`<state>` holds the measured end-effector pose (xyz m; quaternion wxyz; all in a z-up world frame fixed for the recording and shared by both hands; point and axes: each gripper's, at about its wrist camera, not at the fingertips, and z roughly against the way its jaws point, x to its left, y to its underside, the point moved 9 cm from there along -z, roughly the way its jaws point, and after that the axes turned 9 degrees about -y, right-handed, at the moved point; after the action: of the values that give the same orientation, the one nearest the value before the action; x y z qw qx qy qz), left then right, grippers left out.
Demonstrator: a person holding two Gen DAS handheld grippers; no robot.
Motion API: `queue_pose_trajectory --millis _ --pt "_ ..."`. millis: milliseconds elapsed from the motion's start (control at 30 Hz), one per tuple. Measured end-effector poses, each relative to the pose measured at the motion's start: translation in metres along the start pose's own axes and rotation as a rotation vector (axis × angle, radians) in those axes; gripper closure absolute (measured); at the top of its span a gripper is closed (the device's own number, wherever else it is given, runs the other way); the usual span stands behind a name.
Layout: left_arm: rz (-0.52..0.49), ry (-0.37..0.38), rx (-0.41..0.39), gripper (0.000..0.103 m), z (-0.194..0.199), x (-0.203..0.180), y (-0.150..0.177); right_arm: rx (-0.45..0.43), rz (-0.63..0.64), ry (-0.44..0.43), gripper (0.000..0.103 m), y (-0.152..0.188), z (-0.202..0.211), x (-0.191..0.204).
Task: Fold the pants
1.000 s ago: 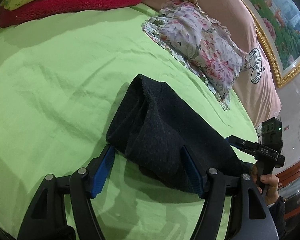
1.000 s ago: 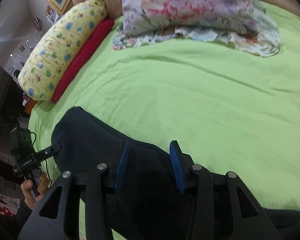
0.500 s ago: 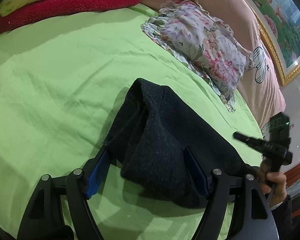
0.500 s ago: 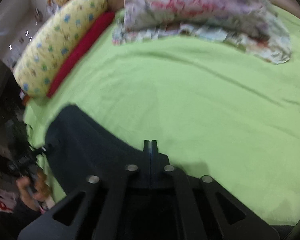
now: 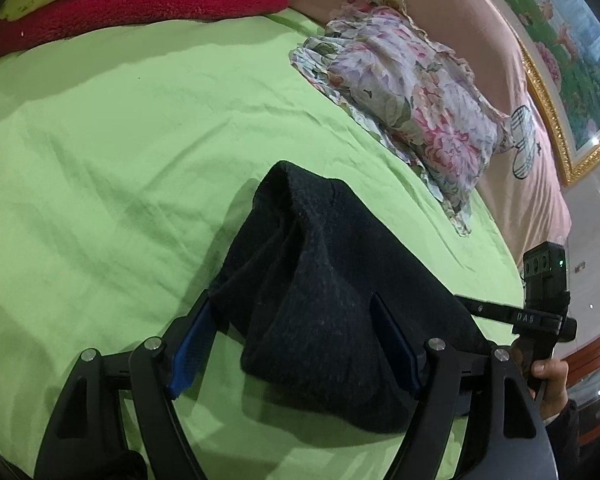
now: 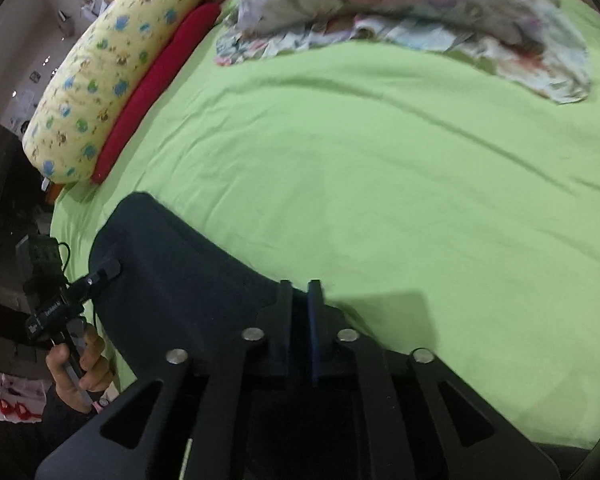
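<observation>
The dark pants (image 5: 324,280) lie bunched on the green bed sheet (image 5: 120,168). In the left wrist view my left gripper (image 5: 292,344) is open, its blue-padded fingers (image 5: 192,344) on either side of the raised fold of cloth. In the right wrist view the pants (image 6: 180,272) spread to the lower left, and my right gripper (image 6: 299,292) is nearly shut, pinching their edge between its fingers. The right gripper also shows at the right edge of the left wrist view (image 5: 540,312).
A floral pillow (image 5: 412,100) lies on the far right of the bed. A red cushion (image 5: 132,4) and a yellow patterned bolster (image 6: 108,68) line the head end. A gold-framed picture (image 5: 572,72) hangs on the wall.
My right gripper has closed from open onto the edge of the pants. My left gripper stays open around the fold and has shifted only slightly.
</observation>
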<state>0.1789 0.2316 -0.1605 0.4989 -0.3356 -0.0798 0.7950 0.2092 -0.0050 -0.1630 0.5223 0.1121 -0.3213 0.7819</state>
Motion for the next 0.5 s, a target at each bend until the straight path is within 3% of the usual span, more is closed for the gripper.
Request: queue_pose_trajectory --millis 33,200,300,400,500 --pt "0.003 0.000 0.002 0.024 -0.001 -0.001 -0.001 0.010 -0.003 0.001 0.079 0.001 -0.006 -0.001" --pt "-0.008 -0.028 -0.005 0.019 -0.009 -0.009 -0.007 0.019 -0.035 -0.047 0.076 0.005 -0.008 -0.001" --pt "-0.031 -0.050 -0.007 0.019 -0.008 -0.011 -0.004 0.065 0.042 -0.007 0.076 0.010 -0.012 0.009" --pt "-0.021 -0.021 -0.020 0.019 -0.004 -0.008 0.001 0.083 0.106 0.039 0.075 0.012 -0.012 0.022" --pt "-0.003 0.001 -0.029 0.020 -0.005 -0.007 -0.005 0.086 0.151 0.112 0.088 0.014 -0.013 0.020"
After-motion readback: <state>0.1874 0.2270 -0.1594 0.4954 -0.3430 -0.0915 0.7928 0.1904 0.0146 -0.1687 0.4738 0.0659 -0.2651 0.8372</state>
